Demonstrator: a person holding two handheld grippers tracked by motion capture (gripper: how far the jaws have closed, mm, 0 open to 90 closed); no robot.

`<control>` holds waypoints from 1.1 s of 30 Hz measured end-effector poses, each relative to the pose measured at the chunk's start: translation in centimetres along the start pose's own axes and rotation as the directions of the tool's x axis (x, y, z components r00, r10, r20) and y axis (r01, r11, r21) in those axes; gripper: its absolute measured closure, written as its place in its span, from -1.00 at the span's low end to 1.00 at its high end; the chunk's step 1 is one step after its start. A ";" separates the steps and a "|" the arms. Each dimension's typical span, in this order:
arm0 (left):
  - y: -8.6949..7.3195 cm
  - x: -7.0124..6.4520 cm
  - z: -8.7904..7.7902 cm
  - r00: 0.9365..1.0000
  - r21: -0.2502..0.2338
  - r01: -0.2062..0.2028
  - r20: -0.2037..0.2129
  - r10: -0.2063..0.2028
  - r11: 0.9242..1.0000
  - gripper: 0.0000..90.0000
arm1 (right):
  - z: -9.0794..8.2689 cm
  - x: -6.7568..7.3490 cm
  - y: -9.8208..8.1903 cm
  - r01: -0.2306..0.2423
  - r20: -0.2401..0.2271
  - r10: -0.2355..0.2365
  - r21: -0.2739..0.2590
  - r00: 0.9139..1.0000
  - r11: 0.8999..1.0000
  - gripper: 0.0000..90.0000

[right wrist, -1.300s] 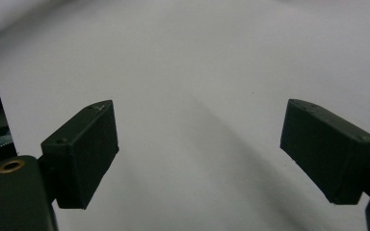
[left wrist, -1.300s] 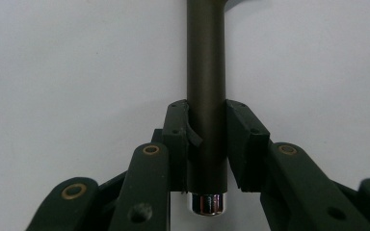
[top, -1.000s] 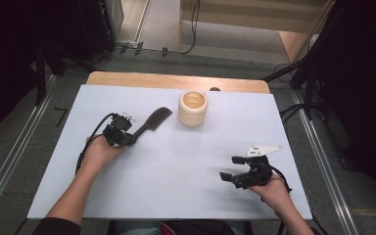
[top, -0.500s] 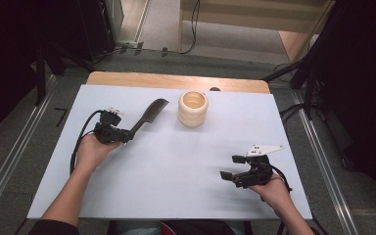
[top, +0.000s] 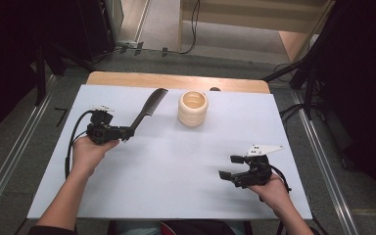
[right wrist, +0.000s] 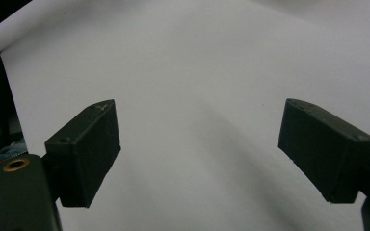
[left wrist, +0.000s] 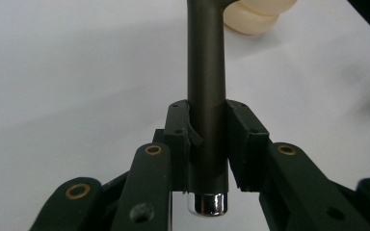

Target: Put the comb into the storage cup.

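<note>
my left gripper [top: 126, 132] is clamped on the round handle of a dark comb [top: 148, 106], near the handle's shiny metal-capped end [left wrist: 207, 204], with the comb slanting up and away toward the cream ribbed cup [top: 193, 108] at the back of the white table [top: 176, 166]. my right gripper [top: 227, 167] sits near the front right edge with its jaws wide apart, holding nothing.
</note>
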State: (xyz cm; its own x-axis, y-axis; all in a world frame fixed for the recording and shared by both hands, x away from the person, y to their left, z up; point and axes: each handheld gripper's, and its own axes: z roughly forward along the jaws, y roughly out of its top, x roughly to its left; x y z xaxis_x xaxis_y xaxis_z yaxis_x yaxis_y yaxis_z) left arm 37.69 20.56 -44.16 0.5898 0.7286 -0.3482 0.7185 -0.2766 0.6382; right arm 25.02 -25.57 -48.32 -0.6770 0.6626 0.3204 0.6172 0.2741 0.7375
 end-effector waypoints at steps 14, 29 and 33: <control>-1.8 -2.4 -0.6 0.997 -0.045 0.031 0.071 -0.028 0.998 0.62 | 0.7 0.8 0.7 0.007 -0.021 -0.007 -0.003 1.000 1.000 -0.71; -4.1 -4.4 -0.7 0.987 -0.156 0.129 0.119 -0.111 0.979 0.62 | 2.1 1.7 2.9 -0.004 -0.042 0.001 -0.050 0.999 0.999 -0.71; -4.2 -4.6 -0.3 0.983 -0.169 0.155 0.125 -0.135 0.973 0.62 | 2.5 1.9 3.4 -0.008 -0.036 0.006 -0.050 0.999 0.999 -0.71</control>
State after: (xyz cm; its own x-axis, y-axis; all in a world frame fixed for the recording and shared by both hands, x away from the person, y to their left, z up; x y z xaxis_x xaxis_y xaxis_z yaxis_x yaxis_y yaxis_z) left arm 31.79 18.57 -45.02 0.5293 0.6750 -0.5141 0.7284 -0.0508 0.6833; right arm 26.85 -21.68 -46.71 -0.6872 0.6388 0.3460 0.6018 0.2337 0.7637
